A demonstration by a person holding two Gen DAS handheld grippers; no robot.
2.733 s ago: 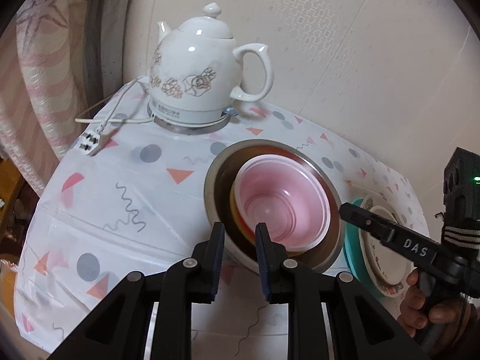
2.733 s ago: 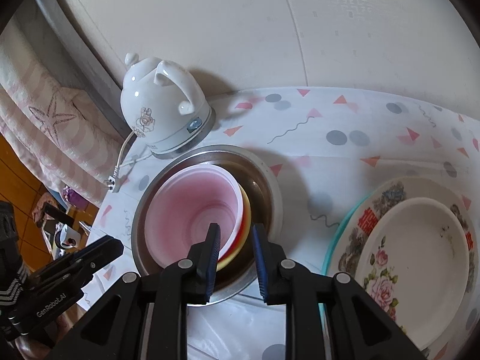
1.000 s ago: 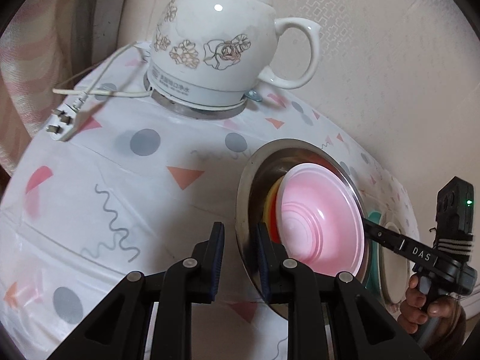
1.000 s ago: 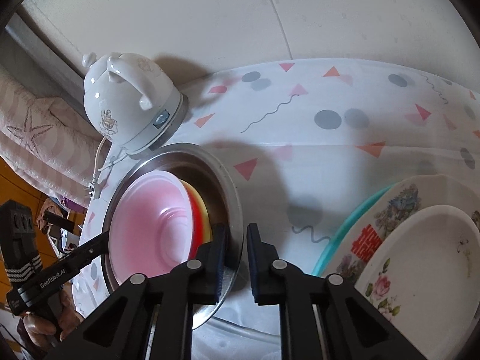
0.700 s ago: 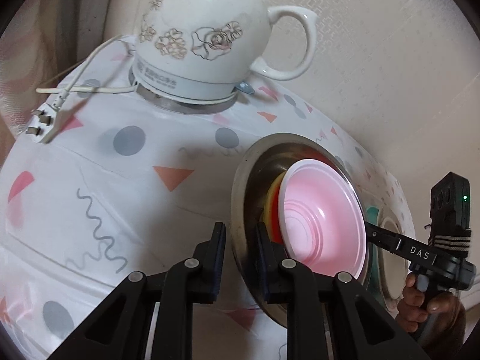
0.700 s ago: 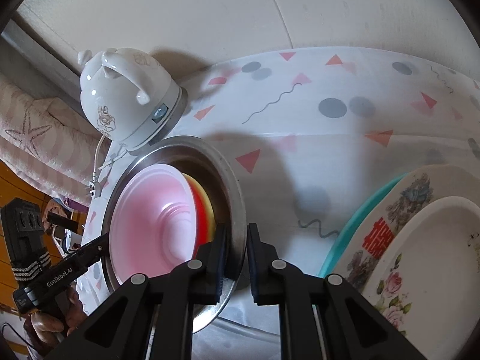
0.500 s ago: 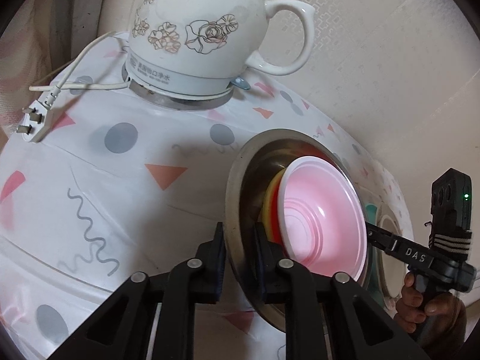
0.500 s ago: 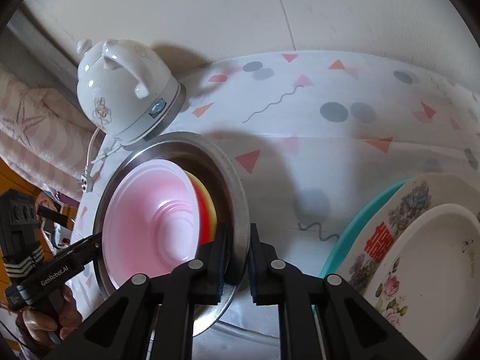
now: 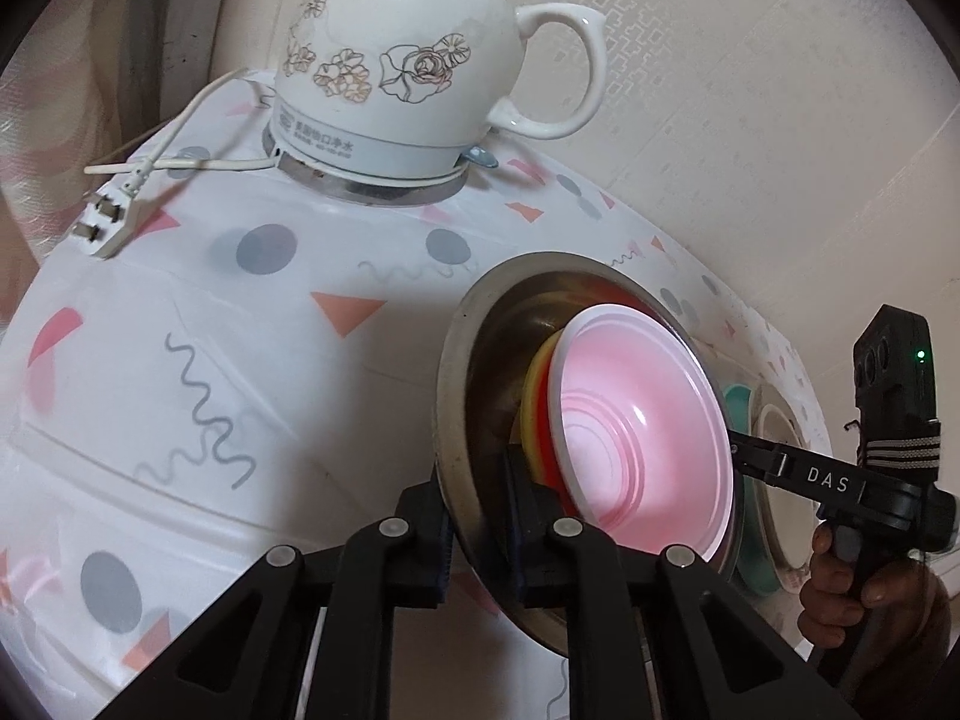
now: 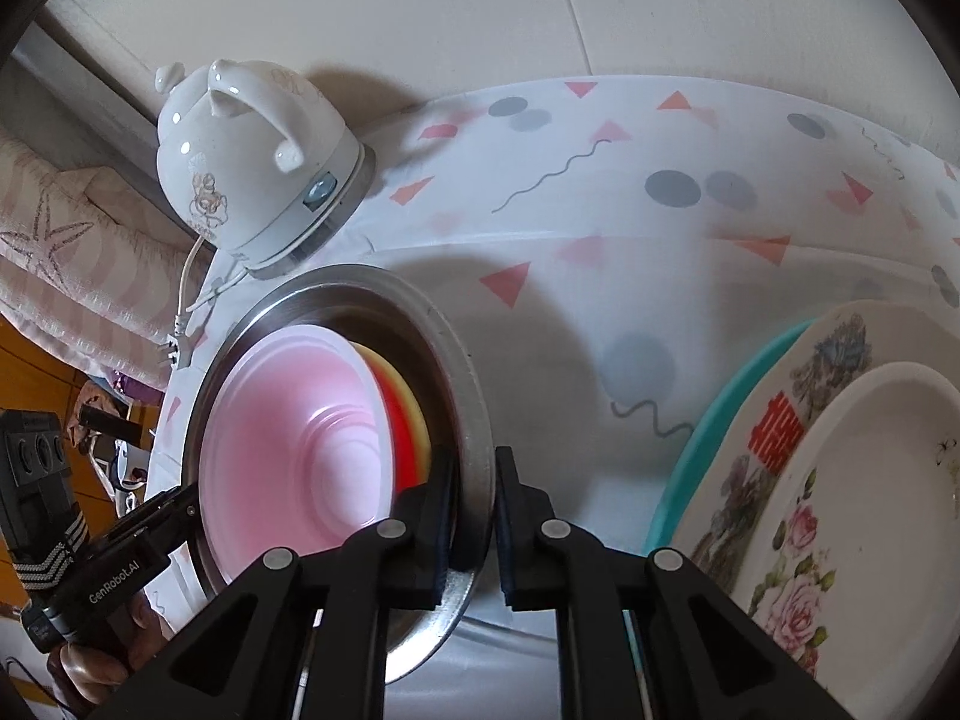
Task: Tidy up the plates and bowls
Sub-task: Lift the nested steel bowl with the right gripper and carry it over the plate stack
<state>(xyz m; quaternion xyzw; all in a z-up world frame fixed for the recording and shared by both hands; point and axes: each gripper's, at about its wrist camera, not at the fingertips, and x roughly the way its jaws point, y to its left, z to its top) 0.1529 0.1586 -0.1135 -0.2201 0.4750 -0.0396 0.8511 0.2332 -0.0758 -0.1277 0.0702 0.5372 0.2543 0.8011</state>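
Note:
A steel bowl (image 9: 456,384) (image 10: 468,372) holds a stack of nested bowls: pink (image 9: 642,432) (image 10: 288,444) on top, red and yellow (image 9: 534,396) (image 10: 414,420) under it. The steel bowl is raised off the table and tilted. My left gripper (image 9: 477,516) is shut on its near rim. My right gripper (image 10: 474,516) is shut on the opposite rim. A stack of plates lies to the right: a white rose plate (image 10: 870,516) on a floral plate (image 10: 798,396) on a teal plate (image 10: 708,414).
A white ceramic kettle (image 9: 414,60) (image 10: 252,180) stands on its base at the back, its cord and plug (image 9: 108,222) lying to the left. The table has a patterned plastic cover (image 9: 180,360). A wall (image 10: 540,12) runs close behind.
Both grippers closed on the steel bowl's rim and lifted it. The bowl now tilts and hangs above the table, nearer the kettle in the left wrist view.

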